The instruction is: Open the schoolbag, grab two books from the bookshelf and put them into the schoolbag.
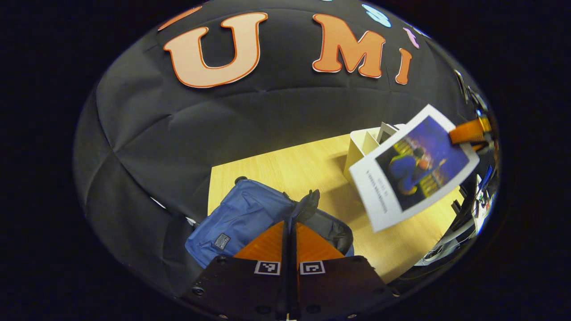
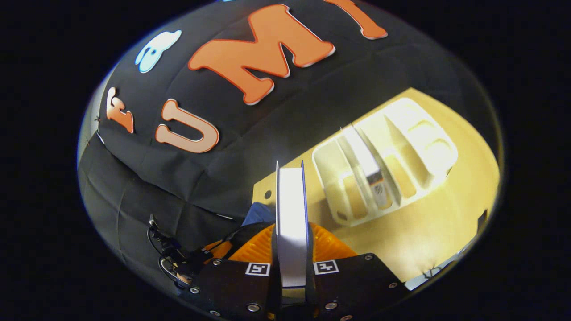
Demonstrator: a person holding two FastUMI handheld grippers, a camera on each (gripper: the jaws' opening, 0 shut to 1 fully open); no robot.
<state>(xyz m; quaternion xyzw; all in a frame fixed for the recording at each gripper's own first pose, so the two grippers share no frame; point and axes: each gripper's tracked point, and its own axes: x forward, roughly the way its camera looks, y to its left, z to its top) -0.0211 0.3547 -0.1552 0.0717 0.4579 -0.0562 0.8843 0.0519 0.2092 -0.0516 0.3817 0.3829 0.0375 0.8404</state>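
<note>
The blue schoolbag (image 1: 243, 216) lies on the wooden table (image 1: 312, 165) with its dark mouth (image 1: 332, 232) gaping. My left gripper (image 1: 290, 229) is shut on the bag's rim, right at the zipper flap (image 1: 310, 200). In the left gripper view my right gripper (image 1: 470, 133) holds a book (image 1: 415, 171) with a blue picture cover by its corner, up in the air to the right of the bag. In the right gripper view that book (image 2: 292, 209) stands edge-on between the fingers of my right gripper (image 2: 292, 234). Behind it, the white bookshelf (image 2: 419, 133) holds one more book (image 2: 369, 167).
The white bookshelf (image 1: 363, 147) stands at the table's far right, behind the held book. The black cloth wall closes the back and left. Cables and equipment (image 1: 477, 200) sit past the table's right edge. Bare tabletop (image 2: 428, 232) lies in front of the shelf.
</note>
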